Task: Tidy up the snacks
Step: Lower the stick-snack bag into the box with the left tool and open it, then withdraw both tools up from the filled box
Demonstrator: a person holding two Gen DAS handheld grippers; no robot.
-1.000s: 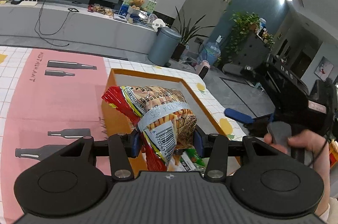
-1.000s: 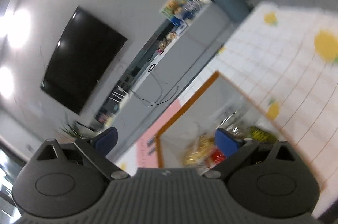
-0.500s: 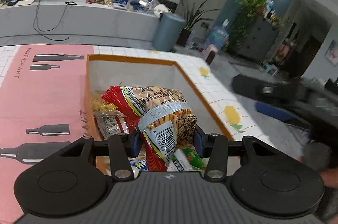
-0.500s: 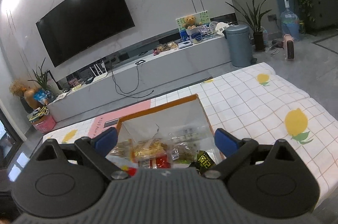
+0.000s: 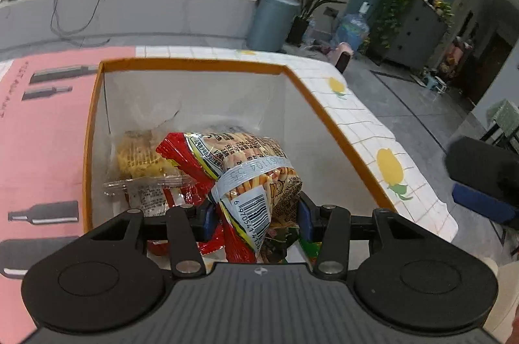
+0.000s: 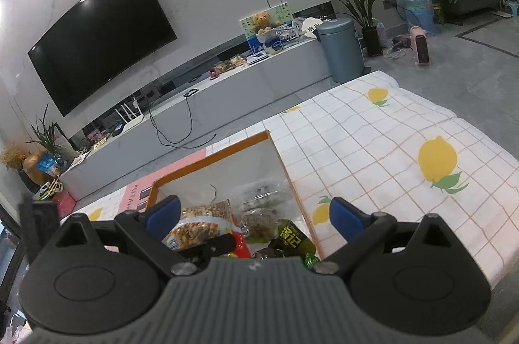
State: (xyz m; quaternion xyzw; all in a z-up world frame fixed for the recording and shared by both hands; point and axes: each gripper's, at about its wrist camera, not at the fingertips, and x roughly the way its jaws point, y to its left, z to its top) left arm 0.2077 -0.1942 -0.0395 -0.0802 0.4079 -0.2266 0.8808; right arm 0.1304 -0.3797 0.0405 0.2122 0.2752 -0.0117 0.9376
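1. The left tool (image 5: 256,219) grips a bag of biscuit sticks (image 5: 246,169) by its barcoded end, blue pads pressed on both sides.
2. The bag hangs inside the orange-rimmed box (image 5: 191,62), above other packets, among them a clear pack of yellow noodles (image 5: 139,160) by the left wall.
3. The right tool (image 6: 254,214) is spread wide and holds nothing, just over the box's near right corner.
4. The box sits on the desk's lemon-print cloth (image 6: 389,149).
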